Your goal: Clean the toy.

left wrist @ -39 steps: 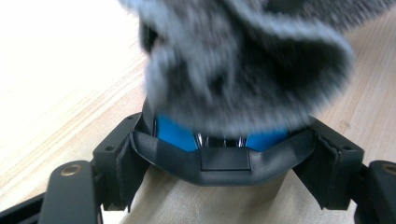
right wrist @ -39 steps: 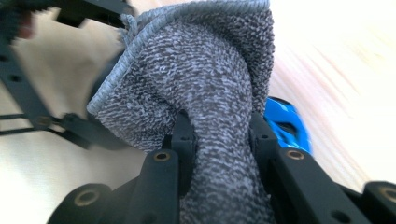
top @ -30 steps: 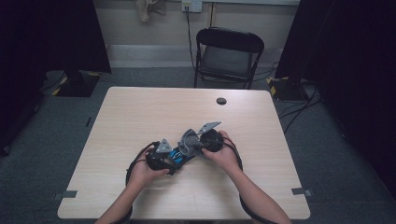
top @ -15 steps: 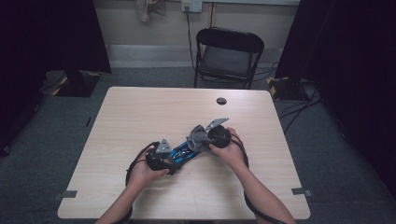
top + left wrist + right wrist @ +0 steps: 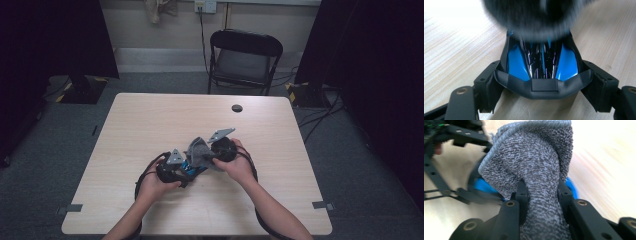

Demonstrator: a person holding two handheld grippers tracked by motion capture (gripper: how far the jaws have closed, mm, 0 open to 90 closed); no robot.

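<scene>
A glossy blue and black toy car [image 5: 541, 62] lies low over the wooden table [image 5: 150, 120]. My left gripper [image 5: 543, 83] is shut on its wide end, one pad on each side. In the high view the left gripper [image 5: 184, 169] sits near the table's middle with the car [image 5: 191, 169] pointing right. My right gripper [image 5: 542, 195] is shut on a bunched grey cloth [image 5: 531, 162]. The cloth hangs against the car's blue body [image 5: 482, 186]. From above, the right gripper [image 5: 212, 156] and cloth [image 5: 197, 149] meet the car from the right.
A small black round disc [image 5: 237, 108] lies near the table's far edge. A black folding chair [image 5: 245, 60] stands beyond the table. Cables trail from both grippers toward the near edge. Dark curtains flank the room.
My right gripper with the grey cloth has shifted slightly along the car, first up and to the right, then a little back. The left gripper and the car have stayed put.
</scene>
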